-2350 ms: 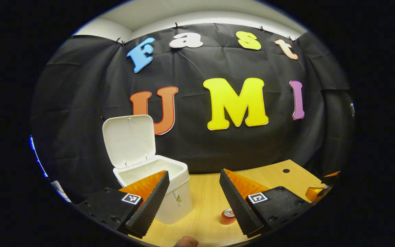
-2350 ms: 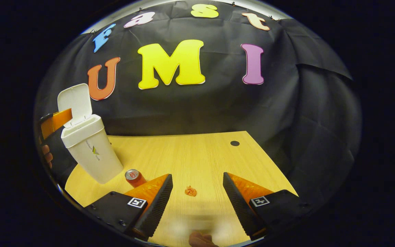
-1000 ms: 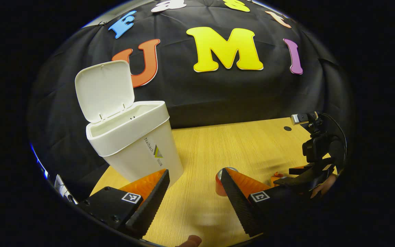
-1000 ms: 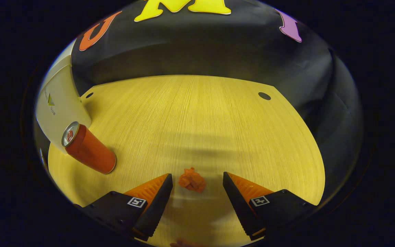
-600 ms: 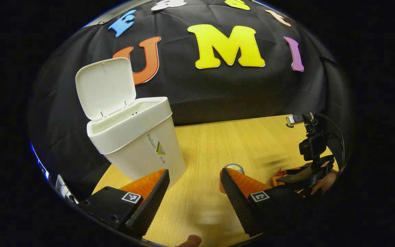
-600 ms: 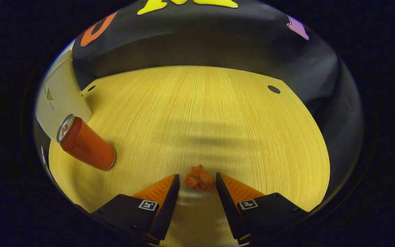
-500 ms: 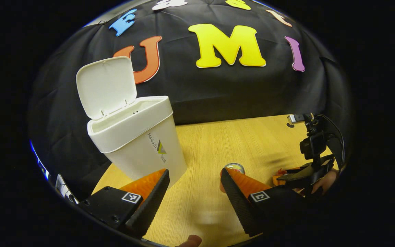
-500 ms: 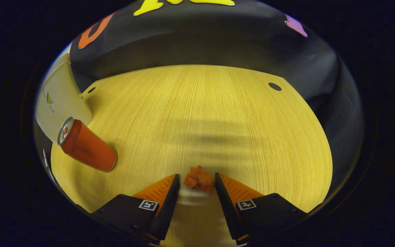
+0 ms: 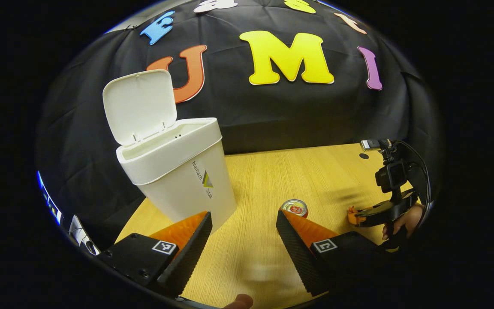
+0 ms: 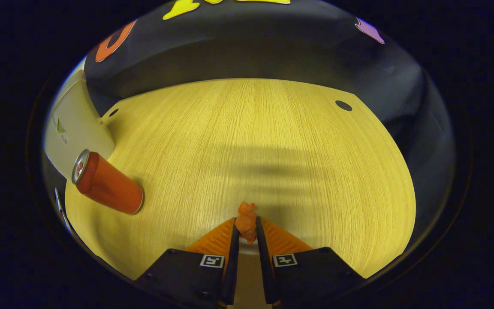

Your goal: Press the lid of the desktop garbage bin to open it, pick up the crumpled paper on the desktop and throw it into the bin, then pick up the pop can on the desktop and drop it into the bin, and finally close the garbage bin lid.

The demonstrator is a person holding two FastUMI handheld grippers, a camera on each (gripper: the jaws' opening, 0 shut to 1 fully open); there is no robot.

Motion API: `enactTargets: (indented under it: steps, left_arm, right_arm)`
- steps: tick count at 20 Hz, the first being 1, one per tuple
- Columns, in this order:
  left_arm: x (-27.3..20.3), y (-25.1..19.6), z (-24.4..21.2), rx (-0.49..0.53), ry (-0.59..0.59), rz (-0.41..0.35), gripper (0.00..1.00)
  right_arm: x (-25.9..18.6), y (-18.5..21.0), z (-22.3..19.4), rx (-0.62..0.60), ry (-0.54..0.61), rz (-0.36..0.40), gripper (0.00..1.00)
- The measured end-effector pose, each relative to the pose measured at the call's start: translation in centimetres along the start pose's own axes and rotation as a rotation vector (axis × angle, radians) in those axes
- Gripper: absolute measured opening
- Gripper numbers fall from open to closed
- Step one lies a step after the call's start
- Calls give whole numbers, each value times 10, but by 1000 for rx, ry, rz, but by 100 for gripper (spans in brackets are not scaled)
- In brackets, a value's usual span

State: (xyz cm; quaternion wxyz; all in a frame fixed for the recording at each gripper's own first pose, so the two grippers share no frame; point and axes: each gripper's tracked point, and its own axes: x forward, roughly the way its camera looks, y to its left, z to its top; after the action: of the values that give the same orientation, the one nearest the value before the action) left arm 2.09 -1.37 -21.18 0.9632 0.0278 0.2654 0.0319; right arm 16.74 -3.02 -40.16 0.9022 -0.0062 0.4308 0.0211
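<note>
Fingers of the right gripper [image 10: 245, 231] pinch the lumpy crumpled paper [image 10: 246, 223] above wood-grain desktop [image 10: 272, 141]; left gripper [image 9: 242, 240] fingers spread.

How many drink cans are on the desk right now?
1. A single pop can stands upright on the desk, just beside the open white bin. In the left gripper view it sits behind that gripper's finger. More could be out of view.

place: likely recording booth | black cloth wall [image 9: 298, 116] | wooden desk [image 10: 251, 141]
</note>
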Motion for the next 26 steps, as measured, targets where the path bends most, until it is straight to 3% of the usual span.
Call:
enactTargets:
  steps: [6, 15, 20, 26]
  left_arm:
    - [-12, -3, 1, -7, -18, -24, 99]
    - [-31, 10, 13, -30, -97, -61, 99]
    - [-34, 32, 5, -44, -96, -47, 99]
    - [-42, 64, -9, -54, -96, -28, 99]
  right_arm:
    - [-45, -6, 28, -5, -77, 1, 27]
    - [-154, -2, 103, -19, -220, -32, 24]
    - [-207, 41, 146, -81, -297, 13, 27]
    - [-250, 125, 201, -155, -403, 104, 26]
